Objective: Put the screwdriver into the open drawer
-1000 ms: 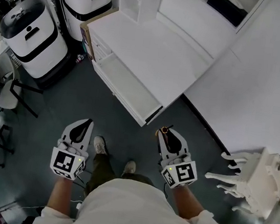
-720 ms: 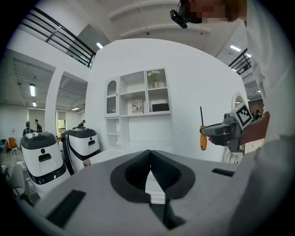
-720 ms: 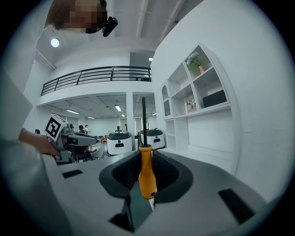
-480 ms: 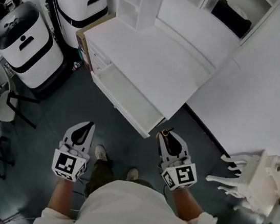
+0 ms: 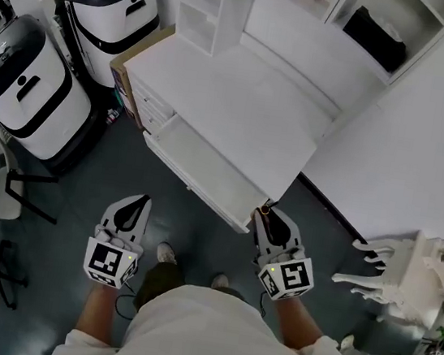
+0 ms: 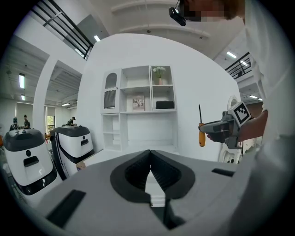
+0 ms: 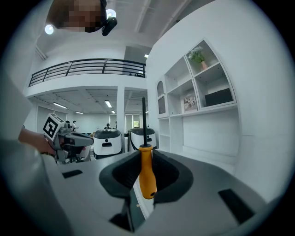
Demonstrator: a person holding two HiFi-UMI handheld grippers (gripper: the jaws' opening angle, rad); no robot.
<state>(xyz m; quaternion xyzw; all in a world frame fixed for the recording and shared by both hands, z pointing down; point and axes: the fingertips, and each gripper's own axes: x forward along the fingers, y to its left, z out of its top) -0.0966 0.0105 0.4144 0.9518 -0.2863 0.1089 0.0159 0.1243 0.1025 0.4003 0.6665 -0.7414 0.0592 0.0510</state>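
The screwdriver (image 7: pixel 146 175) has an orange handle and a dark shaft that points straight up. My right gripper (image 7: pixel 144 152) is shut on the handle. In the head view the right gripper (image 5: pixel 266 213) holds the screwdriver (image 5: pixel 262 209) just before the near right corner of the open drawer (image 5: pixel 199 165), which is white, shallow and bare inside, pulled out from a white desk (image 5: pixel 234 92). My left gripper (image 5: pixel 143 200) hovers over the dark floor left of the drawer's front, jaws together with nothing between them (image 6: pixel 150 152). The left gripper view shows the screwdriver (image 6: pixel 201 136) at its right.
Two white-and-black machines (image 5: pixel 18 82) (image 5: pixel 111 5) stand left of the desk. A white shelf unit (image 5: pixel 205 6) rises at the desk's back. A white ornate piece of furniture (image 5: pixel 404 280) stands at the right. The person's feet (image 5: pixel 167 253) are on the dark floor.
The person and both grippers have moved forward toward the desk. The drawer's front now lies just ahead of the right gripper's tips. The grip on the screwdriver is unchanged.
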